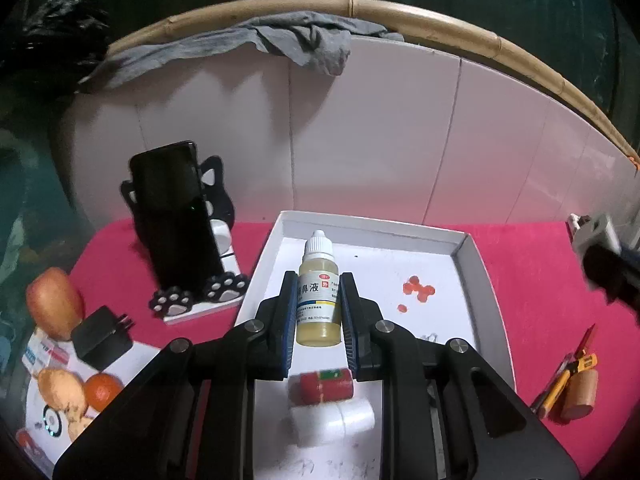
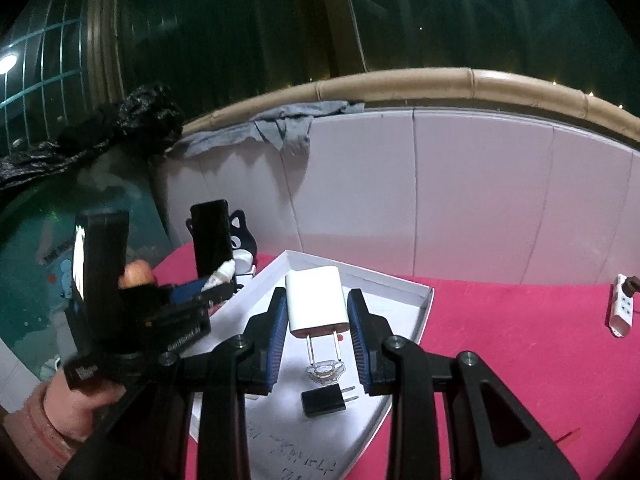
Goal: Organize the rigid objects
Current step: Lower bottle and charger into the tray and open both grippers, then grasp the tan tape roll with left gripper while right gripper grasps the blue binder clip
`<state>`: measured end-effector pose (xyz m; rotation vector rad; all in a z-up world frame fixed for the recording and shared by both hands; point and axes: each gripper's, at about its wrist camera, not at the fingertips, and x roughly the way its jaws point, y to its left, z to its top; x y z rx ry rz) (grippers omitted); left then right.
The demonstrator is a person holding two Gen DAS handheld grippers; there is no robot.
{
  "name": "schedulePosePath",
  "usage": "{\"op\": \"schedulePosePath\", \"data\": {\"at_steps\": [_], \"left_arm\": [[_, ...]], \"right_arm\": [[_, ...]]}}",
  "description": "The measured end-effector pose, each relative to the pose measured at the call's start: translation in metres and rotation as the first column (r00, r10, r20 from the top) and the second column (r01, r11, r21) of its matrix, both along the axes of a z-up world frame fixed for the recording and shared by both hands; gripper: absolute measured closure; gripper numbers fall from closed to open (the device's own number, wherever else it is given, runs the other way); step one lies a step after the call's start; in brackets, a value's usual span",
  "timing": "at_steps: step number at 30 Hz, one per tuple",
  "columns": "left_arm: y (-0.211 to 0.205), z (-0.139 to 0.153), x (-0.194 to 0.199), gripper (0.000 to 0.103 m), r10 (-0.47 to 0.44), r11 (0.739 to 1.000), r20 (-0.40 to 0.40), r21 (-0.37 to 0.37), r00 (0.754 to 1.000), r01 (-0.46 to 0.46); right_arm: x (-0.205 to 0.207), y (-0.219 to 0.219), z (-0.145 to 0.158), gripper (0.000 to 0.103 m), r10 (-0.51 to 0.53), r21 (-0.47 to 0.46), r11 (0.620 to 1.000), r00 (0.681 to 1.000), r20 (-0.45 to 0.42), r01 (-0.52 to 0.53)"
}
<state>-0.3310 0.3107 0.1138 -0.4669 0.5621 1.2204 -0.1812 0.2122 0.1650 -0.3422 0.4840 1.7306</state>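
Fingers of the left gripper (image 1: 319, 312) are pinching a dropper bottle (image 1: 319, 300) over the white tray (image 1: 476, 264) – only the right view is showing the right gripper (image 2: 318, 316) narrowly clamping a white charger (image 2: 317, 301)

Phone stand (image 1: 188, 240) left of tray (image 1: 480, 264); power strip (image 2: 621, 306) far right.
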Motion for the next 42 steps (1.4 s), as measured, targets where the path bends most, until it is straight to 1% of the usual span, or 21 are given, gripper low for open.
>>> {"op": "schedulePosePath", "data": {"at_steps": [4, 8, 16, 20, 24, 29, 31, 32, 33, 34, 35, 36, 38, 40, 41, 42], "left_arm": [[0.018, -0.006, 0.005, 0.084, 0.000, 0.999, 0.012, -0.054, 1.000, 0.001], [0.034, -0.019, 0.011, 0.083, 0.015, 0.995, -0.005, -0.102, 1.000, -0.015], [0.045, -0.041, 0.015, 0.083, 0.027, 0.988, -0.062, -0.149, 0.998, -0.036], [0.052, -0.054, 0.018, 0.083, 0.030, 0.981, -0.088, -0.189, 0.996, -0.046], [0.055, -0.060, 0.020, 0.083, 0.034, 0.977, -0.097, -0.209, 0.995, -0.053], [0.057, -0.063, 0.019, 0.083, 0.053, 0.972, -0.106, -0.224, 0.993, -0.076], [0.057, -0.063, 0.019, 0.073, 0.056, 0.971, -0.107, -0.225, 0.993, -0.079], [0.056, -0.062, 0.018, 0.051, 0.059, 0.971, -0.106, -0.225, 0.993, -0.082], [0.055, -0.062, 0.017, 0.022, 0.064, 0.972, -0.102, -0.218, 0.993, -0.086], [0.051, -0.059, 0.016, 0.015, 0.072, 0.976, -0.098, -0.200, 0.993, -0.090], [0.048, -0.056, 0.014, 0.014, 0.089, 0.979, -0.106, -0.174, 0.990, -0.106], [0.045, -0.052, 0.012, 0.011, 0.104, 0.982, -0.108, -0.148, 0.989, -0.119], [0.040, -0.047, 0.007, 0.010, 0.128, 0.982, -0.101, -0.124, 0.987, -0.140], [0.035, -0.041, 0.002, 0.010, 0.148, 0.982, -0.083, -0.105, 0.985, -0.157], [0.031, -0.037, 0.000, 0.010, 0.159, 0.982, -0.078, -0.088, 0.984, -0.166], [0.027, -0.034, -0.002, 0.010, 0.169, 0.982, -0.075, -0.072, 0.983, -0.174]], "right_arm": [[-0.004, 0.015, -0.008, 0.074, -0.009, -0.027, 1.000, 1.000, 0.002, 0.009], [-0.009, 0.032, -0.018, 0.074, -0.016, -0.062, 0.998, 1.000, 0.019, 0.017], [-0.017, 0.057, -0.050, 0.074, -0.022, -0.158, 0.987, 0.999, 0.031, 0.027], [-0.021, 0.064, -0.067, 0.074, -0.022, -0.201, 0.979, 0.999, 0.037, 0.029], [-0.023, 0.068, -0.079, 0.074, -0.027, -0.228, 0.973, 0.999, 0.039, 0.035], [-0.023, 0.070, -0.086, 0.072, -0.037, -0.243, 0.969, 0.999, 0.040, 0.046], [-0.022, 0.069, -0.087, 0.072, -0.044, -0.243, 0.969, 0.998, 0.039, 0.052], [-0.022, 0.069, -0.087, 0.068, -0.042, -0.243, 0.969, 0.999, 0.034, 0.049], [-0.022, 0.068, -0.086, 0.062, -0.044, -0.240, 0.969, 0.999, 0.033, 0.050], [-0.022, 0.065, -0.084, 0.043, -0.049, -0.229, 0.972, 0.998, 0.031, 0.055], [-0.022, 0.062, -0.081, 0.026, -0.062, -0.212, 0.975, 0.997, 0.039, 0.069], [-0.021, 0.060, -0.079, 0.020, -0.073, -0.198, 0.977, 0.996, 0.048, 0.081], [-0.018, 0.056, -0.076, 0.014, -0.065, -0.188, 0.980, 0.998, 0.026, 0.068], [-0.014, 0.052, -0.073, 0.011, -0.076, -0.182, 0.980, 0.997, 0.004, 0.076], [-0.013, 0.049, -0.072, 0.004, -0.082, -0.176, 0.981, 0.997, -0.005, 0.080], [-0.012, 0.047, -0.070, 0.000, -0.085, -0.169, 0.982, 0.996, -0.011, 0.082]]}}
